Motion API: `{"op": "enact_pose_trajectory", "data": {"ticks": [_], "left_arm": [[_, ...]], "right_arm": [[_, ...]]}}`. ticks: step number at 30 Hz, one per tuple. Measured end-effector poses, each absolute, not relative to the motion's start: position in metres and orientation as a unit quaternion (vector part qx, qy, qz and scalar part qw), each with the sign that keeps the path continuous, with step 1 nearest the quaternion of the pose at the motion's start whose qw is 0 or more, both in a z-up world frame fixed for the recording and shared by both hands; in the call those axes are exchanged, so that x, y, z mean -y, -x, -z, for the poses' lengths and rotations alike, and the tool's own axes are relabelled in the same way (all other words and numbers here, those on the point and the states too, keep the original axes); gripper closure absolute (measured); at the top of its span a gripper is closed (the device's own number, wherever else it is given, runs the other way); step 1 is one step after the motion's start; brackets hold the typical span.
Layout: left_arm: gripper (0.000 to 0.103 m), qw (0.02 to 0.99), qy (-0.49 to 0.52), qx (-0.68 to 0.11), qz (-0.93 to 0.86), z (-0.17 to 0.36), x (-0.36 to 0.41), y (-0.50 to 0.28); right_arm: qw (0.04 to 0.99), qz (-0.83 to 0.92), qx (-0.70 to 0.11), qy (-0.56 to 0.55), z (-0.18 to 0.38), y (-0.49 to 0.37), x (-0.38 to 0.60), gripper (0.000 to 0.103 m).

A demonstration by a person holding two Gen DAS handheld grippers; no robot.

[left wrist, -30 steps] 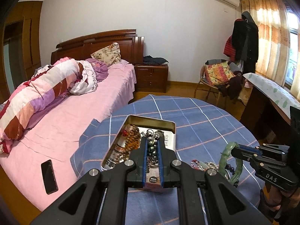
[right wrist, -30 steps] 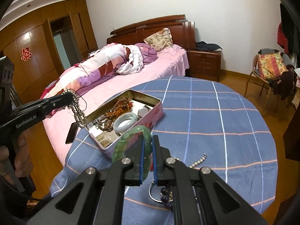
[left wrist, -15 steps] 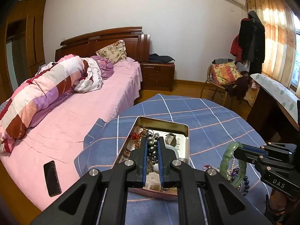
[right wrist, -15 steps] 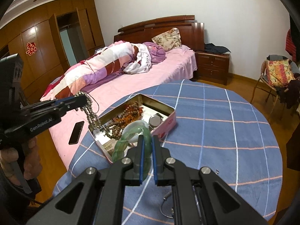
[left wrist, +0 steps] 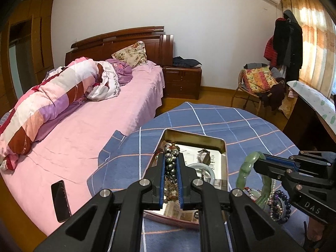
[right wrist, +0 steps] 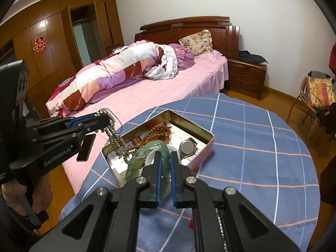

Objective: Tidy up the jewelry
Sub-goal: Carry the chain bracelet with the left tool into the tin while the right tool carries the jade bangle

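Right wrist view: translucent, perhaps jade, green bangle (right wrist: 147, 155), glossy.

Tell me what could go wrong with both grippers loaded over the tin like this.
The silver bead strand dangles from the left gripper beside the brown beads in the tin; it may tangle. The right gripper pinches only one spot of the green bangle, which could twist loose onto the white bangle or watch.

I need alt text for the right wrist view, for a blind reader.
The right gripper holds a green bangle over an open tin of jewelry on a blue checked table. The left gripper dangles a silver bead strand into the tin.
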State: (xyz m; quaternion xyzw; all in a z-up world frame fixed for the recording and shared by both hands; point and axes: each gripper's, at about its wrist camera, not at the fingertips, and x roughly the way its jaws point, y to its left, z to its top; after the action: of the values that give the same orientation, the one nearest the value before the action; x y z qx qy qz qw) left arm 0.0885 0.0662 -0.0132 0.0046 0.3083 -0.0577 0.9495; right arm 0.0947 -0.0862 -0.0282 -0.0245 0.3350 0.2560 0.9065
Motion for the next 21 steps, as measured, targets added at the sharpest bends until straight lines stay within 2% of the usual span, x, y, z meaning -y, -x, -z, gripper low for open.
{"op": "enact_pose_trajectory", "data": {"ticks": [21], "left_arm": [[0.094,0.941,-0.010,-0.333,0.053,0.038,-0.071,-0.108]], "right_arm": [[0.894,-0.257,-0.364,0.038,0.046,-0.115,0.063,0.093]]}}
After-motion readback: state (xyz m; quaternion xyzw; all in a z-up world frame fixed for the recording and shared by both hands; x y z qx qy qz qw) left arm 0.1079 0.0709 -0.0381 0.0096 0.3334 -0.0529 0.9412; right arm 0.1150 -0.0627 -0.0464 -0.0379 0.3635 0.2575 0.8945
